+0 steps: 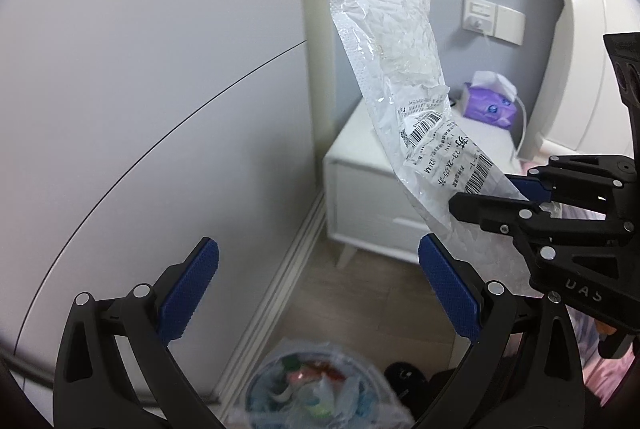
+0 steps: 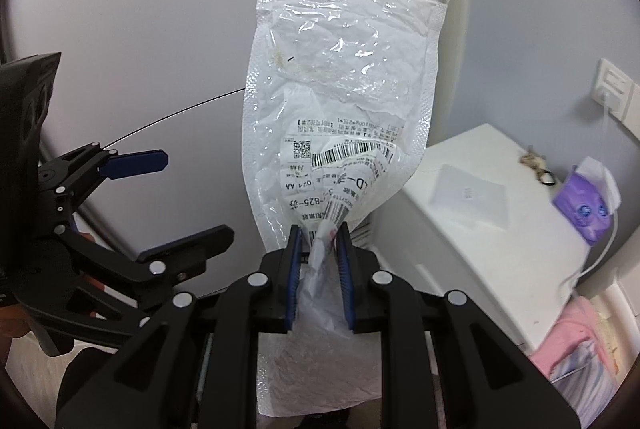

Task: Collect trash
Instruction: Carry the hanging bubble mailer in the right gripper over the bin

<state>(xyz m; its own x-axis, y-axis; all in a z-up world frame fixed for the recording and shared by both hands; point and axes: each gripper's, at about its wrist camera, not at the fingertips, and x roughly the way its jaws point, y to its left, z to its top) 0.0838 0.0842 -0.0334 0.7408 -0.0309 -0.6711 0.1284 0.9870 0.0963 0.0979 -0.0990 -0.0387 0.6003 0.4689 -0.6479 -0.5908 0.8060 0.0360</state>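
Note:
A crumpled white bubble mailer (image 2: pixel 340 101) with printed shipping labels stands upright in the air. My right gripper (image 2: pixel 319 233) is shut on the mailer's lower part. In the left wrist view the mailer (image 1: pixel 392 69) rises from the right gripper (image 1: pixel 500 199) at the right. My left gripper (image 1: pixel 316 261) is open and empty, apart from the mailer, to its lower left; it also shows in the right wrist view (image 2: pixel 192 197). A trash bin (image 1: pixel 320 389) lined with a plastic bag and holding several scraps sits on the floor below the left gripper.
A white nightstand (image 1: pixel 368 189) stands against the wall with a purple tissue pack (image 1: pixel 488 105) on it. A white headboard (image 1: pixel 580 49) and pink bedding (image 2: pixel 580 341) are at the right. A grey wall (image 1: pixel 160 69) fills the left. Wall sockets (image 1: pixel 492 17) are above the nightstand.

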